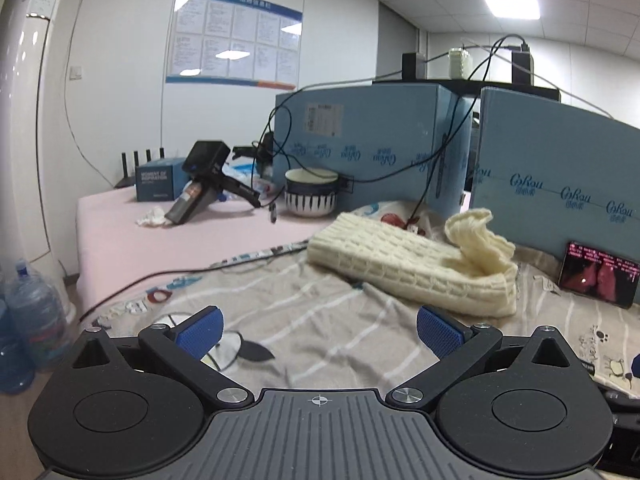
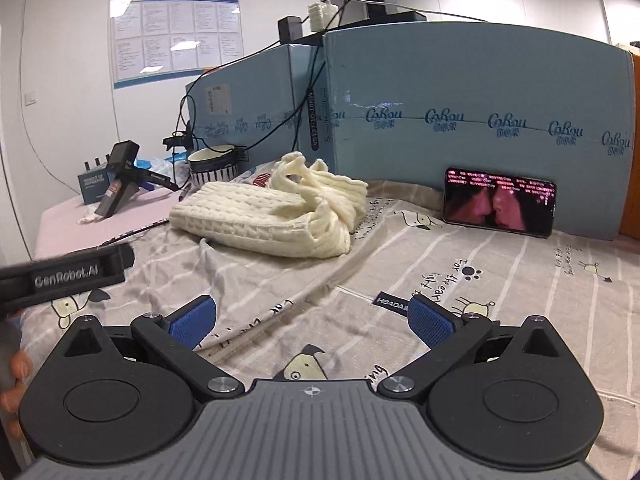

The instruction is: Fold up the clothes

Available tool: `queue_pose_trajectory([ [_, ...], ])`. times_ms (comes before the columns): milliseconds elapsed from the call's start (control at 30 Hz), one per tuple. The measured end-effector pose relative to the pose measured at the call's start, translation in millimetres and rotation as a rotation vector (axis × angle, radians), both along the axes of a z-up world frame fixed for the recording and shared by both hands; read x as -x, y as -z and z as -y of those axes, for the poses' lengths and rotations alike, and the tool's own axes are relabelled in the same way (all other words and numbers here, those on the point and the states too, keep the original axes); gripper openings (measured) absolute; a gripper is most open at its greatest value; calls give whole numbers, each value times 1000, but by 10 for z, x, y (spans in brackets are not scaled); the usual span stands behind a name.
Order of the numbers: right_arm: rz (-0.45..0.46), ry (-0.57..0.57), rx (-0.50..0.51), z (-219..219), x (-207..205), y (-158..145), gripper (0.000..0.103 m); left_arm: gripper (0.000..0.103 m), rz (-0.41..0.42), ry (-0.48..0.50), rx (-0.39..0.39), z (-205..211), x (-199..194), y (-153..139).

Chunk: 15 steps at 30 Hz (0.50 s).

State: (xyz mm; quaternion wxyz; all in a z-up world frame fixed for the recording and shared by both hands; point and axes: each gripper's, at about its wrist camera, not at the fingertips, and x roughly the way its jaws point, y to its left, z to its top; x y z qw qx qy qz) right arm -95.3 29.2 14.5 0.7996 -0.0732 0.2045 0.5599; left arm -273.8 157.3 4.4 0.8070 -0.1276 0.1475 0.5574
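On the striped sheet (image 2: 460,256) that covers the table, the cream sweater (image 2: 272,216) lies in a rough bundle, just in front of the blue boxes (image 2: 472,120). I hold both tools back from it, well short of the knit. My left hand-held gripper (image 1: 318,334) is spread wide with nothing between its blue pads, and my right hand-held gripper (image 2: 312,326) is released the same way, empty.

I judge the fold to be mostly made but untidy: the body is doubled over into a long block, while a sleeve or hem stands up in loose curls at the end of the sweater nearest the phone (image 2: 500,208). The step in hand looks like tidying that end. The next move calls for reaching forward, pinching the raised curl with one tool and pressing the block flat with the other, then laying the curl down over it. The knit is thick and soft, so I expect it to spring back unless I grip a full layer.

Beyond the sweater, a striped bowl (image 2: 212,168) sits close against the boxes, and a black cable (image 1: 424,184) drops down beside it. The phone leans on the boxes to the sweater's right, apart from it. Left of the sweater, a spare black gripper (image 1: 208,188) rests further off. The cable and bowl are the nearest things to snag if I overshoot.
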Motion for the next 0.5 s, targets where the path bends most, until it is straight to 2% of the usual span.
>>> queue_pose_trajectory([
  [300,2,34,-16,28,-51,20,103,103,-50,-2,37,14,-81,125],
  [500,-8,42,-14,30,-83,40,103,103,-52,-1,14,42,-110,125],
])
